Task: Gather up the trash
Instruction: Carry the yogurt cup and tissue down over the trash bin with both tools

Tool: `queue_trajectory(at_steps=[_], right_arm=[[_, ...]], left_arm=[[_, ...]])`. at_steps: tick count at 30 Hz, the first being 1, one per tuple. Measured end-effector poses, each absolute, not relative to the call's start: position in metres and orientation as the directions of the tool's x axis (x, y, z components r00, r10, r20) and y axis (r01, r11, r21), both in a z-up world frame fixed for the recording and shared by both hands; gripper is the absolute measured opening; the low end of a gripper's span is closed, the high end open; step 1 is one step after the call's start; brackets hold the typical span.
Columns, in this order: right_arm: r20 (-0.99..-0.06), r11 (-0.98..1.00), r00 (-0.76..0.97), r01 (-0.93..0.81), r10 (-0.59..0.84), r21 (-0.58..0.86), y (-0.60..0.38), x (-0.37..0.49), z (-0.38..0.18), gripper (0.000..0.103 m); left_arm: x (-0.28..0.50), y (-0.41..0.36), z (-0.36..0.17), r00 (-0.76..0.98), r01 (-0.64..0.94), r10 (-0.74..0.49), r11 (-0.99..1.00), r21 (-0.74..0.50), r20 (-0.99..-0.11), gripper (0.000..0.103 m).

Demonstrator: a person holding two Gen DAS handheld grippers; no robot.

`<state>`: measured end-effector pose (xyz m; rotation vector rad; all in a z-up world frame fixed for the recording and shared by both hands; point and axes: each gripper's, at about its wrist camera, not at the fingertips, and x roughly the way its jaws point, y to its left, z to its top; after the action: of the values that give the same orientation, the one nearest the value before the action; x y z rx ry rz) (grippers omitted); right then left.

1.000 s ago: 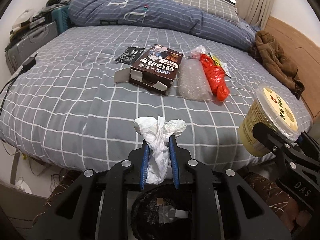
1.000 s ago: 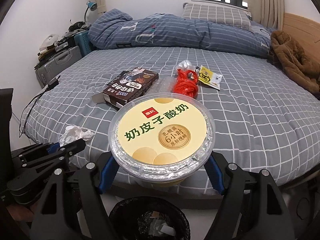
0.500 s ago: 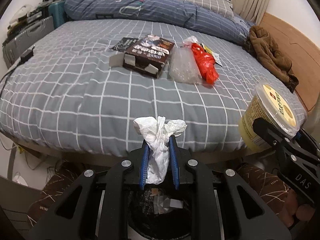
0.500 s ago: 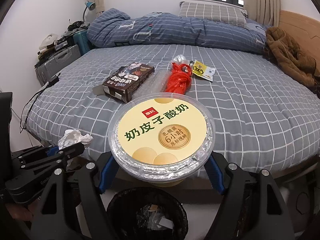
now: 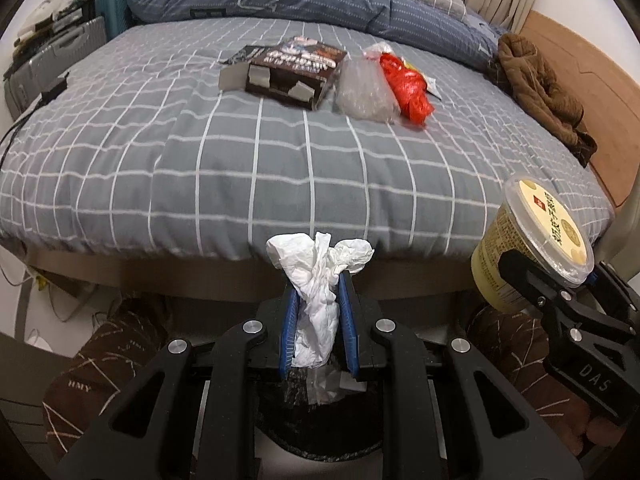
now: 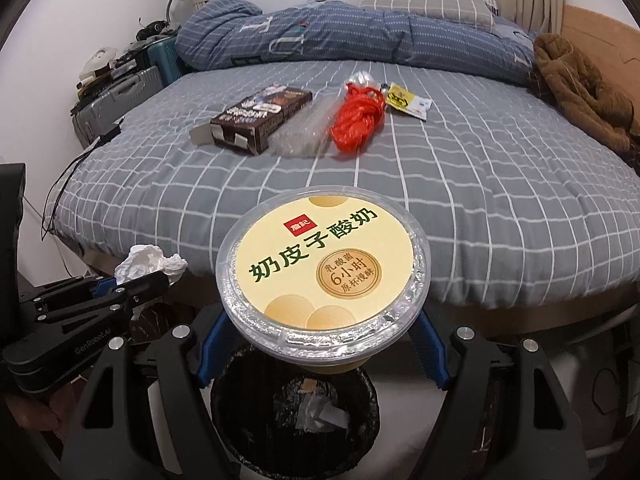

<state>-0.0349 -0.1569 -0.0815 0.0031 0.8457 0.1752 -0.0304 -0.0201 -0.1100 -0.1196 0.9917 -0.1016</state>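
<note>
My left gripper (image 5: pixel 318 292) is shut on a crumpled white tissue (image 5: pixel 320 280), held over the black-lined trash bin (image 5: pixel 316 420) below the bed's edge. The same tissue (image 6: pixel 150 264) shows at the left of the right wrist view. My right gripper (image 6: pixel 322 340) is shut on a yellow yogurt cup (image 6: pixel 324 272) with a foil-rimmed lid, directly above the bin (image 6: pixel 294 408), which holds scraps of paper. That cup (image 5: pixel 532 244) appears at the right of the left wrist view. On the bed lie a dark carton (image 5: pixel 292 70), a clear plastic bag (image 5: pixel 364 88), a red bag (image 5: pixel 406 88) and a yellow sachet (image 6: pixel 408 100).
The grey checked bed (image 5: pixel 260 160) fills the view ahead, with a blue duvet (image 6: pixel 340 36) and brown garment (image 6: pixel 580 88) at the back. Suitcases (image 6: pixel 116 100) and cables stand at the left. Brown slippers (image 5: pixel 100 364) sit on the floor beside the bin.
Both grippers have drawn back from the bed and sunk, still gripping the tissue and the cup. The bed's edge now shows ahead and the bin lies more fully beneath them.
</note>
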Motion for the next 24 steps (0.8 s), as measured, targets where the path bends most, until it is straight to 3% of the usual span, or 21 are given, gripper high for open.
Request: queue_trajectory(at_steps=[24], right_arm=[[-0.887, 0.985, 0.436, -0.144, 0.154, 0.100, -0.158, -0.047, -0.164, 0.072]], left_arm=[[-0.047, -0.018, -0.182, 0.402, 0.010, -0.115, 0.993, -0.122, -0.908, 0.019]])
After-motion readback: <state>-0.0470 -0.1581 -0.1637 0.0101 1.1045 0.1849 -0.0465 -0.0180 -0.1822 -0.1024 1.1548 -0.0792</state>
